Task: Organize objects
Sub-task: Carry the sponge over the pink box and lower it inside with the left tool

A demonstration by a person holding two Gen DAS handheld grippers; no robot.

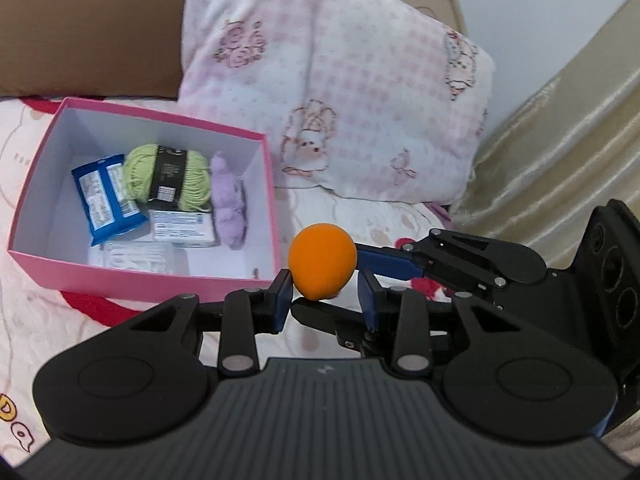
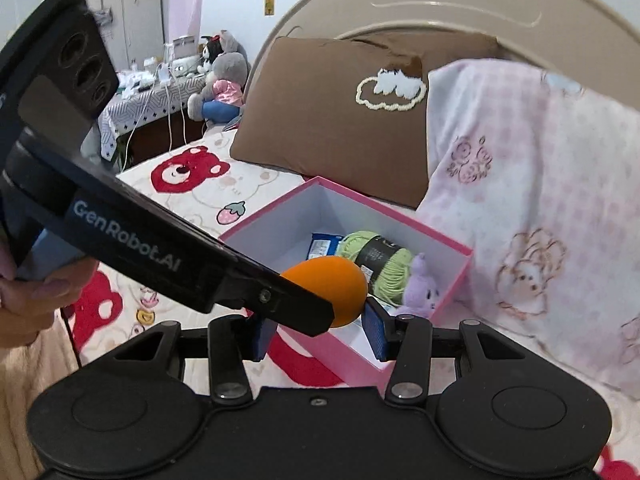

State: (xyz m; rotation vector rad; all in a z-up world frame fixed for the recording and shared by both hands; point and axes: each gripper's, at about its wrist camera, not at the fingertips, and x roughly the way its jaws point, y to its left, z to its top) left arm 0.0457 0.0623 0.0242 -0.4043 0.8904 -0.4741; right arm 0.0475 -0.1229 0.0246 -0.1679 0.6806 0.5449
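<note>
The orange ball [image 1: 322,266] sits between the fingers of both grippers, above the bedspread [image 1: 36,308] just right of the pink box [image 1: 144,284]. The left gripper [image 1: 325,295] and right gripper [image 2: 320,330] both seem clamped on it, jaws narrow.

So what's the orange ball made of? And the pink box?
The orange ball looks like soft foam or rubber: matte, no shine, slightly egg-shaped, though I can't be sure. The pink box looks like cardboard: thin stiff walls, smooth pink outside, plain white inside.
</note>
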